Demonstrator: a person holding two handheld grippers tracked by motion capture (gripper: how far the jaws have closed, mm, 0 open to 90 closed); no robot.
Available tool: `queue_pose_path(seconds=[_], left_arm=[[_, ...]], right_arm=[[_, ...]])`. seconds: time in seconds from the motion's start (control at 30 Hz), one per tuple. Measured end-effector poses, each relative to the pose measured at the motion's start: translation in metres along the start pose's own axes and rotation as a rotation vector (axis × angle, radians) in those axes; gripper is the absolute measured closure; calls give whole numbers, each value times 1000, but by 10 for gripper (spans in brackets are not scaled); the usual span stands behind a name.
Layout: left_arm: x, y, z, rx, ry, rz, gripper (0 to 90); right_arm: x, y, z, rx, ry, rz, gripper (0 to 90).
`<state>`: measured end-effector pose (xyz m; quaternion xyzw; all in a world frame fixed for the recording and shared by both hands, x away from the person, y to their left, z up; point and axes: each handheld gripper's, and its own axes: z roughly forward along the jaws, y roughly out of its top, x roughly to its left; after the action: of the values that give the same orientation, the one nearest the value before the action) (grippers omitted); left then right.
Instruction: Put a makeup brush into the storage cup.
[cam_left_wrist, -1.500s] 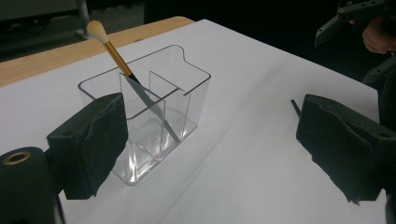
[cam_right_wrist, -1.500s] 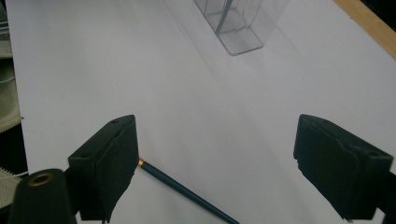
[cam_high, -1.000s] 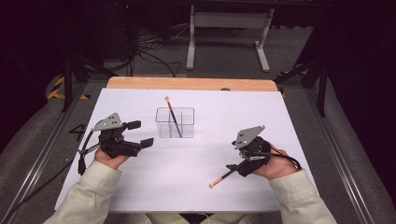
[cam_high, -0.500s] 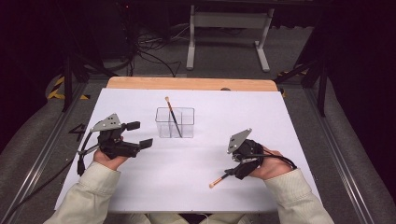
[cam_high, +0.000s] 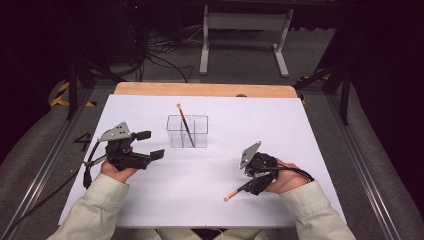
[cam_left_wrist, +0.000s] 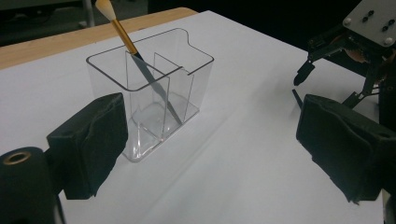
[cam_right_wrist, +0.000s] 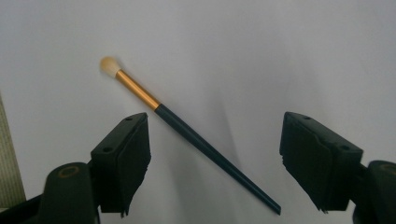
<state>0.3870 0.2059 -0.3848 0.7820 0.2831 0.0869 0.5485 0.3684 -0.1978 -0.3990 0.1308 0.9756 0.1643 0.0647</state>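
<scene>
place: lab | signs: white-covered table (cam_high: 310, 130); floor cables (cam_high: 165, 60); metal stand (cam_high: 245, 25)

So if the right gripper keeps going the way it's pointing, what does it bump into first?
Probably the brush lying on the white table. It sits between the right gripper's open jaws, though depth is hard to judge.

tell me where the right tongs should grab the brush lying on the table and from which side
Probably on the dark tapered handle of the loose brush, just behind its gold ferrule, coming straight down from above. It lies flat on the white table with bare surface either side, and it runs slantwise between the open pads of the right tongs, so one jaw can drop on each side of the thin shaft.
</scene>
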Motion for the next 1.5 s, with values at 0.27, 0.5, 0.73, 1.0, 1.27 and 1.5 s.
queue_pose_path(seconds=[0.27,0.5,0.73,1.0,1.27,1.5], left_arm=[[-2,1,1,3,-5,15,97],[-3,1,1,-2,-21,2,100],[-2,1,0,2,-19,5,101],[-3,1,1,-1,-24,9,103],[-4,1,1,2,-35,10,109],[-4,1,2,2,-38,14,113]], right_arm=[[0,-1,6,30,16,5,241],[-2,-3,12,59,32,8,237],[-3,-4,17,79,39,0,240],[-4,-5,20,99,51,6,253],[-4,-5,24,120,65,-10,313],[-3,-4,25,131,62,-17,347]])
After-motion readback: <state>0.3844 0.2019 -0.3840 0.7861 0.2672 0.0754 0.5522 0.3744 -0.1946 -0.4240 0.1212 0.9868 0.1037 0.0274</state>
